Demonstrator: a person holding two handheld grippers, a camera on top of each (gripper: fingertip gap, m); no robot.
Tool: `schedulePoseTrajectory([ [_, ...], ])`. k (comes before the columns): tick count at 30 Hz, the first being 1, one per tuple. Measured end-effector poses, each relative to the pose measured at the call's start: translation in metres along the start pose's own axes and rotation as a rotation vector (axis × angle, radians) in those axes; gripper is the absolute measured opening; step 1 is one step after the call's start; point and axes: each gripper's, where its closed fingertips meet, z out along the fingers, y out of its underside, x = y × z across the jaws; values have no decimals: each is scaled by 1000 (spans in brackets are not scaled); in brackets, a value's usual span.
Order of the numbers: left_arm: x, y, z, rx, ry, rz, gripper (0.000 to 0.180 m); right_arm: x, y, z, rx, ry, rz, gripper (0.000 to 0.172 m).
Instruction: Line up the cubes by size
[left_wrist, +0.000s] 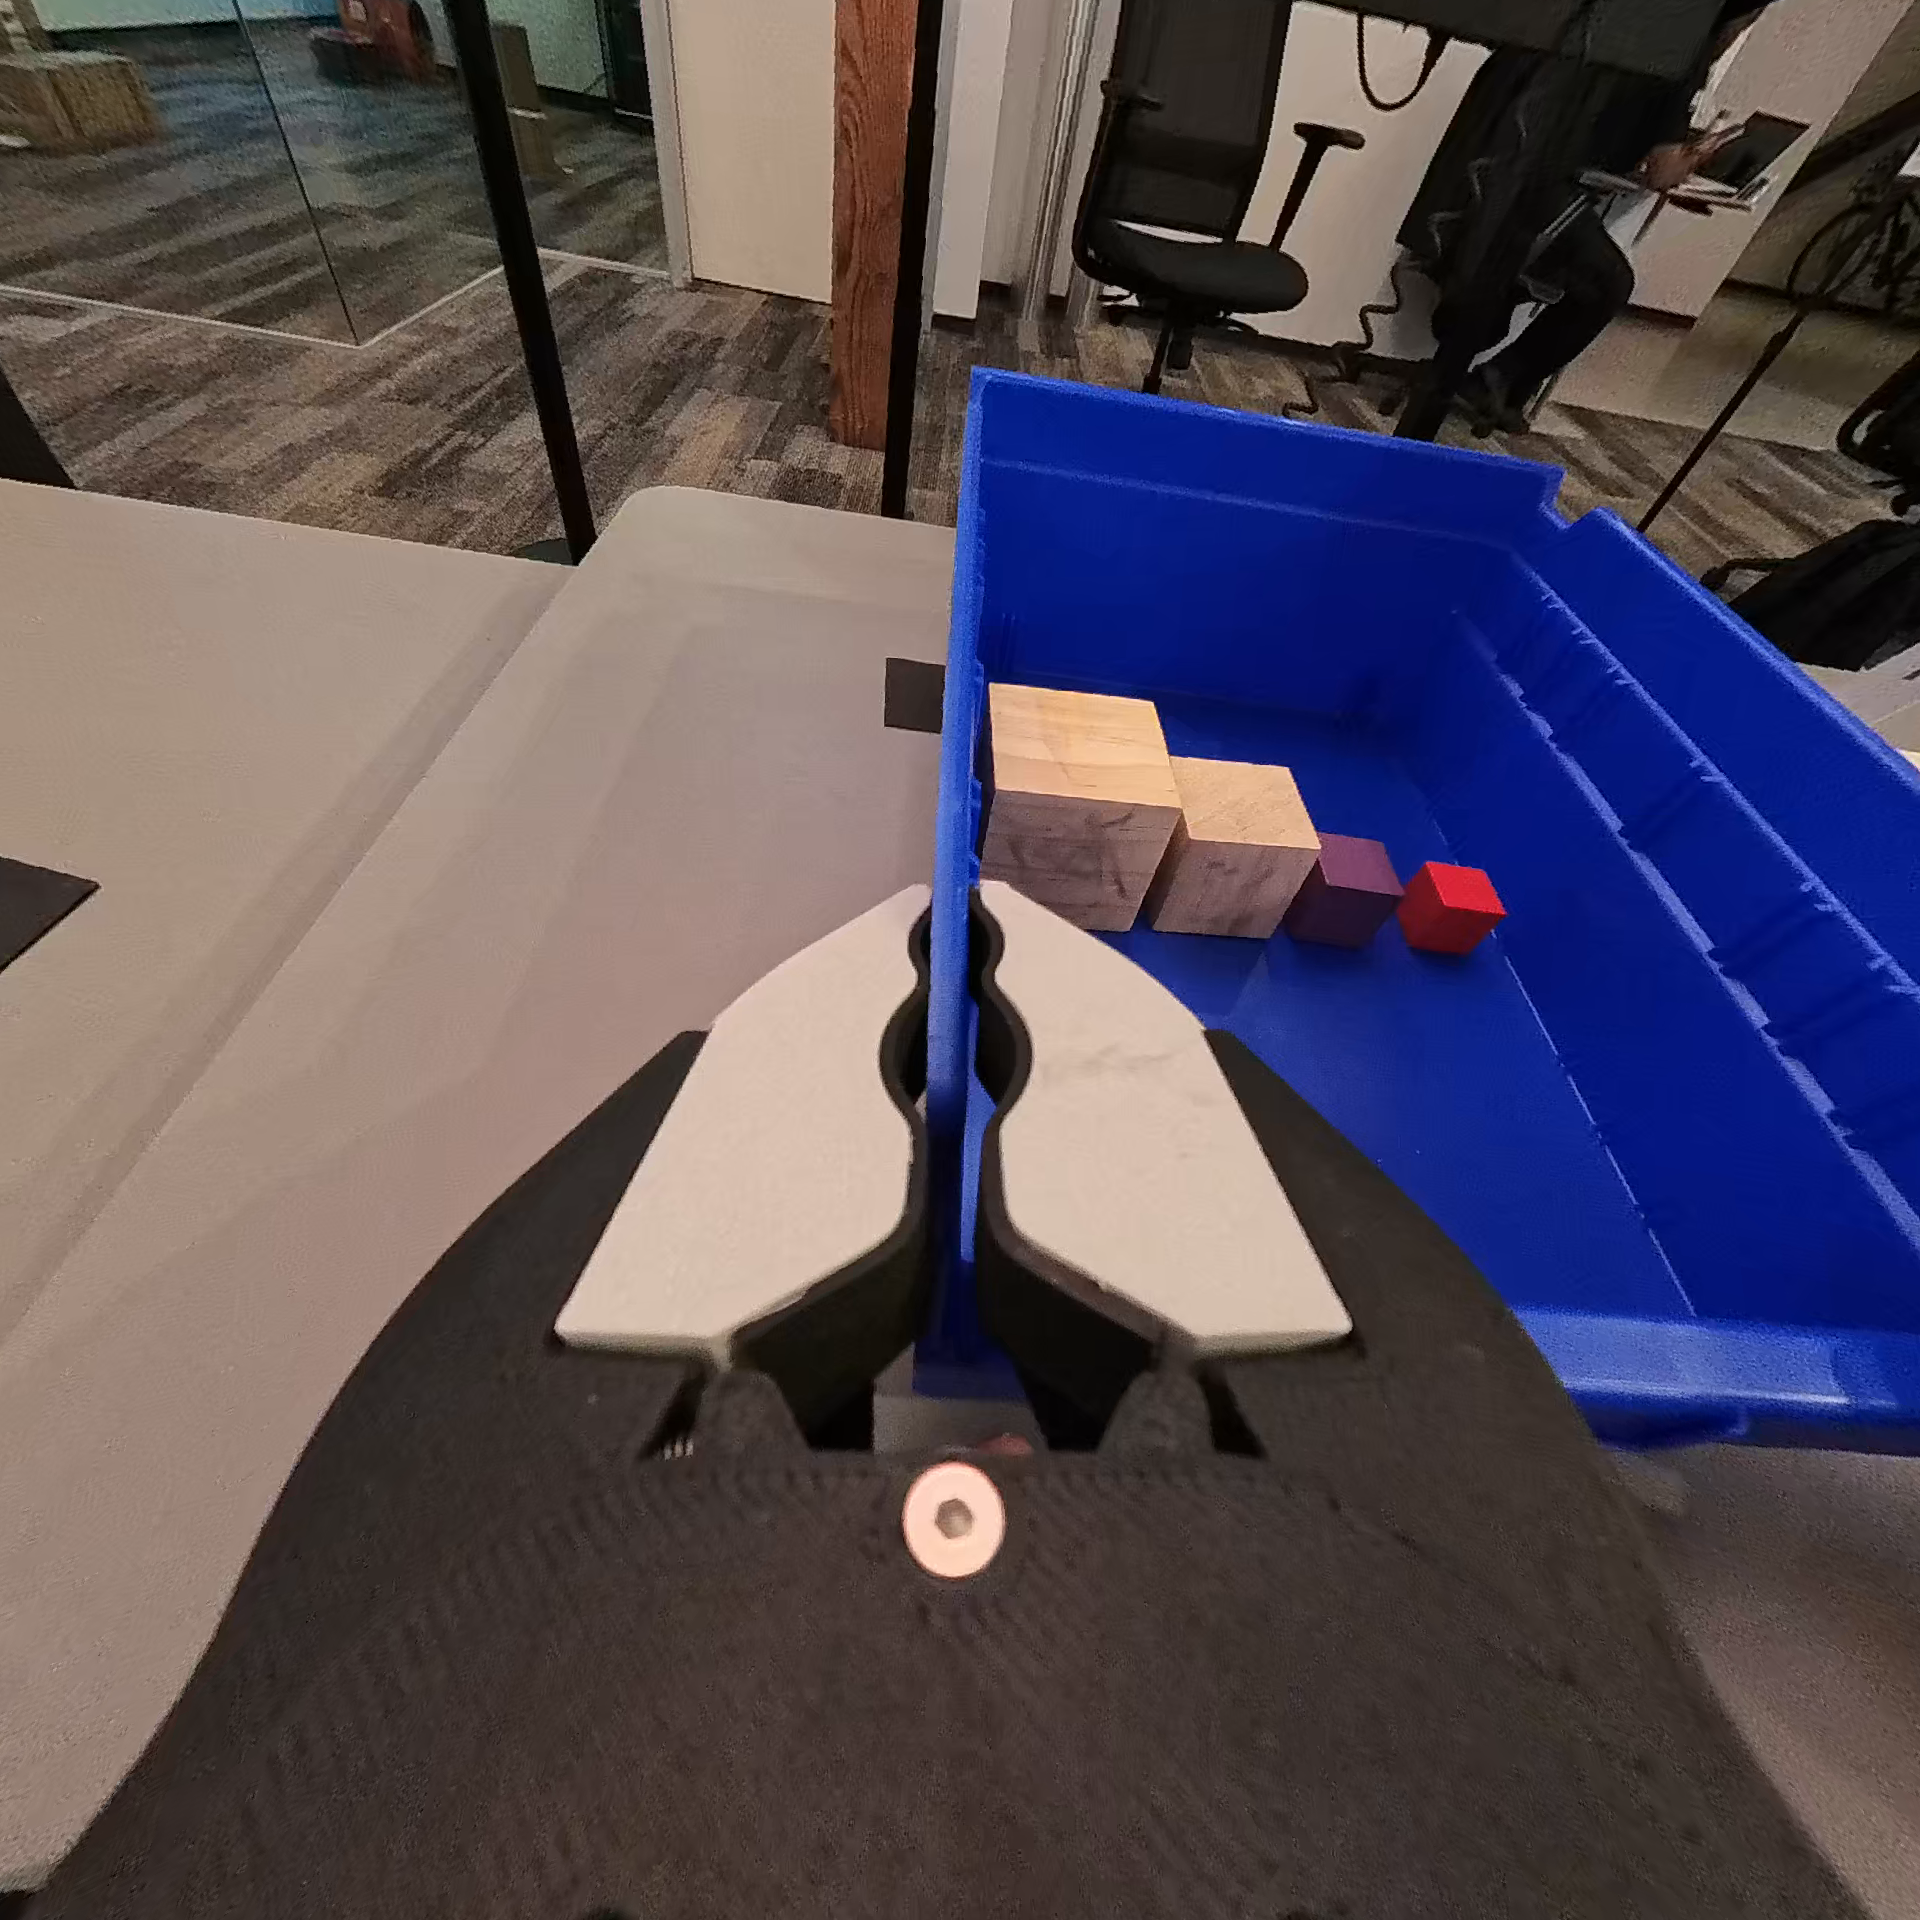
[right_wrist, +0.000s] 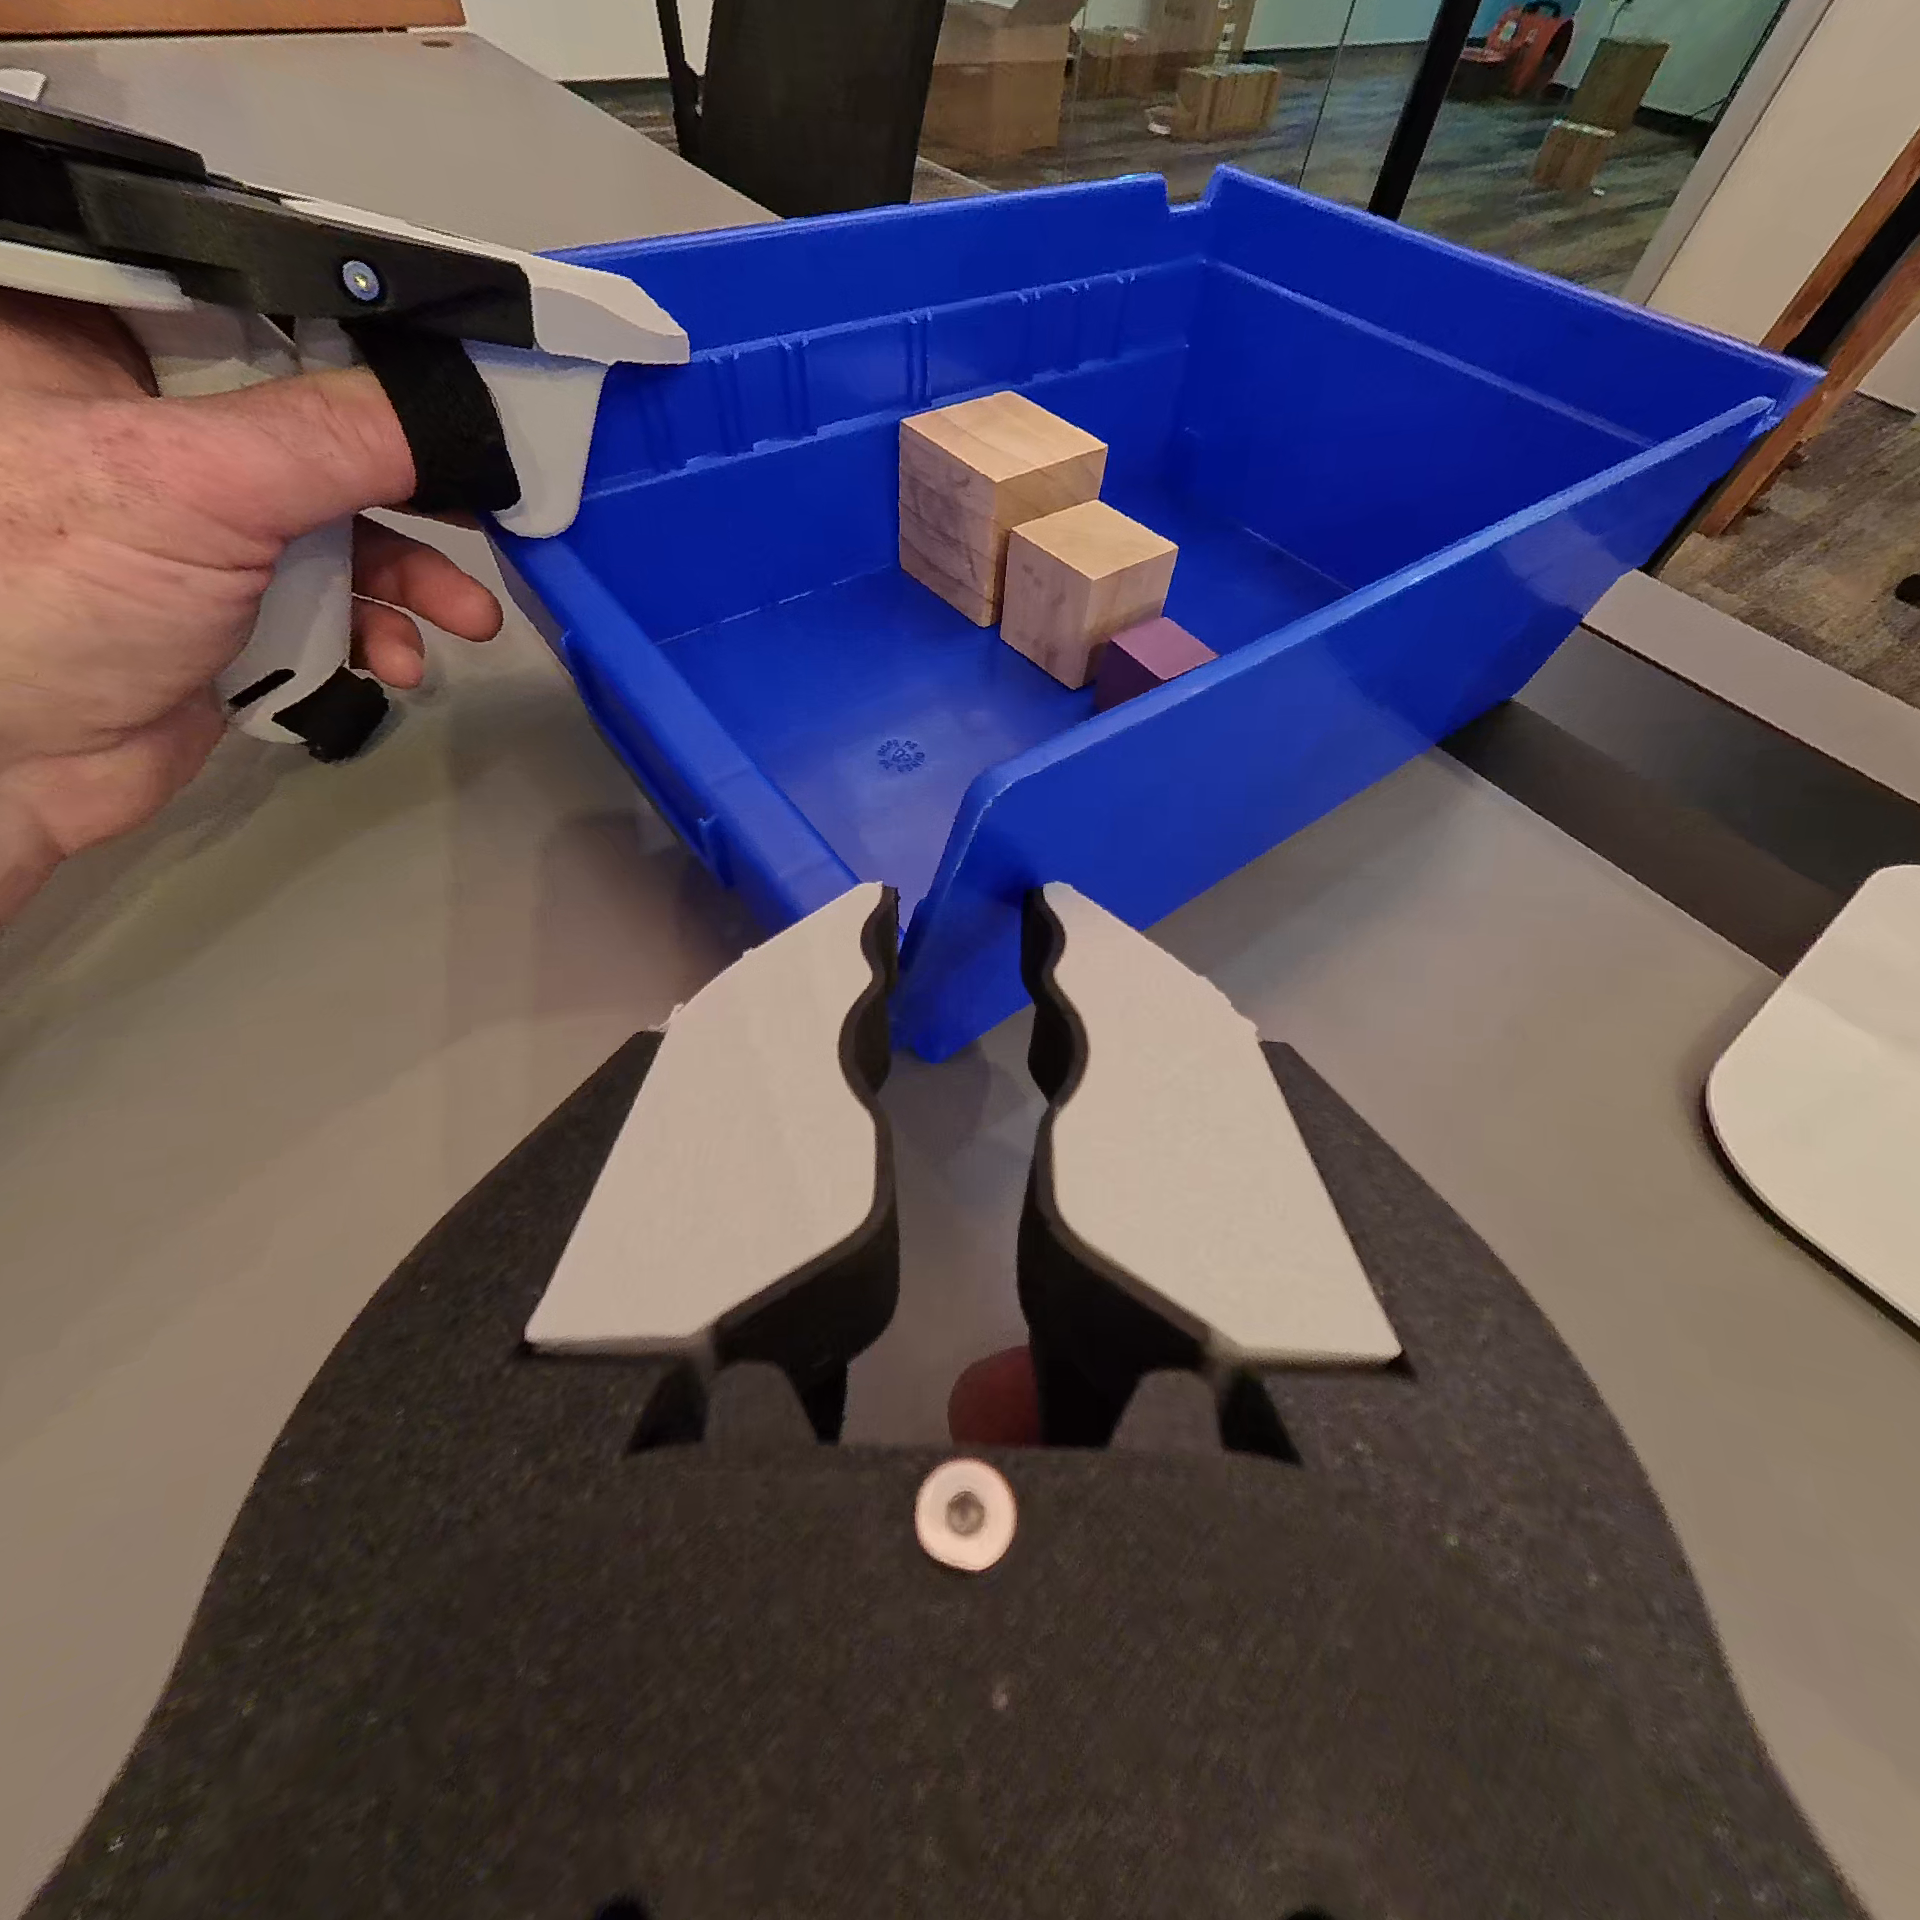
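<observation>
Along the blue bin's (left_wrist: 1299, 582) left wall, the left gripper (left_wrist: 951, 904) clamps the rim; right gripper (right_wrist: 961, 899) stands apart, straddling the near corner loosely.

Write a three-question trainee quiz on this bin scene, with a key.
1. How many cubes stand in the blue bin in the left wrist view?
2. True or false: the red cube touches the largest wooden cube.
3. The left gripper is closed on: A) the purple cube, B) the bin's wall, C) nothing.

Key: 1. Four, in a row from largest to smallest. 2. False; the medium wooden cube and the purple cube stand between them. 3. B.
</observation>
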Motion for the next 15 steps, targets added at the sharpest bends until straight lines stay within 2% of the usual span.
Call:
schedulePoseTrajectory([
  [7, 0, -1, 0, 10, 10, -7, 2, -1, -1, -1, 5, -7, -3, 24],
  [8, 0, -1, -1, 14, 10, -3, 8, -2, -1, -1, 9, -8, -8, 34],
  [9, -2, 0, -1, 17, -4, -9, 31, 1, -3, -3, 24, 12, -2, 46],
  [10, -4, -2, -3, 27, -9, -30, 54, 4, -5, -5, 45, 15, 17, 50],
  [11, -6, -6, -6, 45, -11, -57, 66, 5, -7, -7, 61, 2, 49, 53],
  [15, -12, -32, -26, 157, -52, -47, 76, 11, -5, -20, 83, -58, 162, 61],
])
